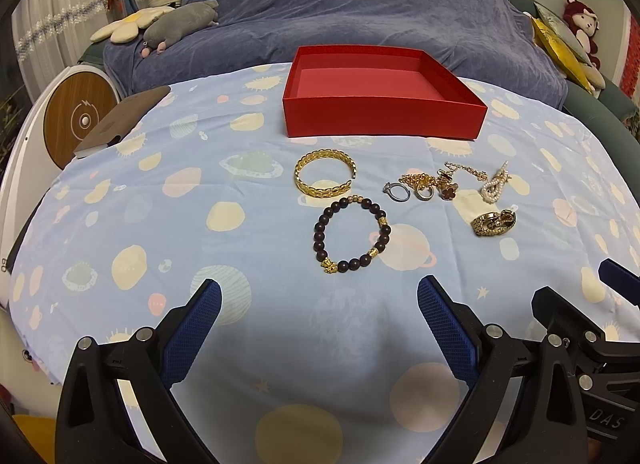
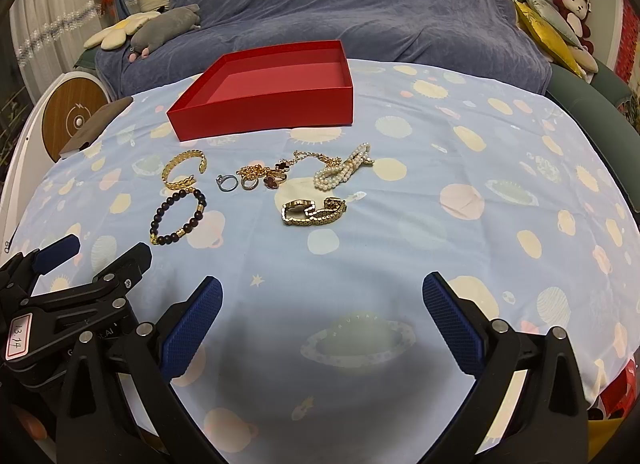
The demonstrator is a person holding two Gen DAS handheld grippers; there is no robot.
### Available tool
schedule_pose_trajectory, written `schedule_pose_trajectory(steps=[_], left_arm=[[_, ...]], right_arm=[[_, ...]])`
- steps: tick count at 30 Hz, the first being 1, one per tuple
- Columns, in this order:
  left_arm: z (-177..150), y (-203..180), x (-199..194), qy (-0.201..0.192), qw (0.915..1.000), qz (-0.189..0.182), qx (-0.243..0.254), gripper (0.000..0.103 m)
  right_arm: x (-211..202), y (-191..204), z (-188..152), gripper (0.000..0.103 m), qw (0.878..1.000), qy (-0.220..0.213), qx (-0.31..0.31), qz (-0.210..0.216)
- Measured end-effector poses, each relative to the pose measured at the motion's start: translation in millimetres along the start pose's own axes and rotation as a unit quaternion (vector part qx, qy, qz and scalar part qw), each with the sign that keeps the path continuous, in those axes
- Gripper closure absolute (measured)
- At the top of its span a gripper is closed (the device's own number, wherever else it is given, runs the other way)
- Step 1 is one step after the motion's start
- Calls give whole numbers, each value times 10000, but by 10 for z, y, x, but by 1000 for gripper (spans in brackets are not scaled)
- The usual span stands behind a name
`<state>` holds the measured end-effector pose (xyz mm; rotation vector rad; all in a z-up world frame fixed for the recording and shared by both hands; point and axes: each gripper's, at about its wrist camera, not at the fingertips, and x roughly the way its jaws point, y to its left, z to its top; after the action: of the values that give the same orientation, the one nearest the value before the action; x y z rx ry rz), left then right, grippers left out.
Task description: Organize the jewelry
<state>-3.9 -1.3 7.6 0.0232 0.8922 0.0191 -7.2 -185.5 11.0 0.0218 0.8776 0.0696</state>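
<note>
A red box is set open-topped on a pale blue cloth printed with planets, and nothing is seen inside it. The jewelry is laid out on the cloth in front of the box. A gold bangle is placed nearest the box, and a bracelet of dark beads with gold charms is laid just in front of it, the two nearly touching. To the right, a silver ring is found beside a tangled gold chain with red clover charms; whether the ring touches the chain cannot be told. Further right a pearl strand is bunched up, and a gold watch is set in front of it. The left gripper is held spread wide above the cloth, short of the bead bracelet, with nothing between its blue pads. The right gripper is likewise held wide open and empty, facing the watch from the near side.
</note>
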Motion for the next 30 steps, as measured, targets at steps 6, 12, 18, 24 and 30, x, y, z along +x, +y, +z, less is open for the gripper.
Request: schedule_pose_trajectory(steps=[6,12,18,24,30], left_arm=[[1,0,2,1,10000,-6,-3,7],[2,-1,2,5,10000,-4,-6,7],[3,-2,4,8,10000,1,2,7],[-24,11,-15,15,10000,3,-16,7],[-23,10,-14,16,10000,1,-9,7]], right_arm=[[1,-1,-1,5,10000,3,2,7],[-1,-4,-2,5,10000,4,7,9],[1,1,-1,5,10000,6,4,8],[0,-1,-4,5,10000,4,5,8],[2,3,-1,5,10000,6,8,10]])
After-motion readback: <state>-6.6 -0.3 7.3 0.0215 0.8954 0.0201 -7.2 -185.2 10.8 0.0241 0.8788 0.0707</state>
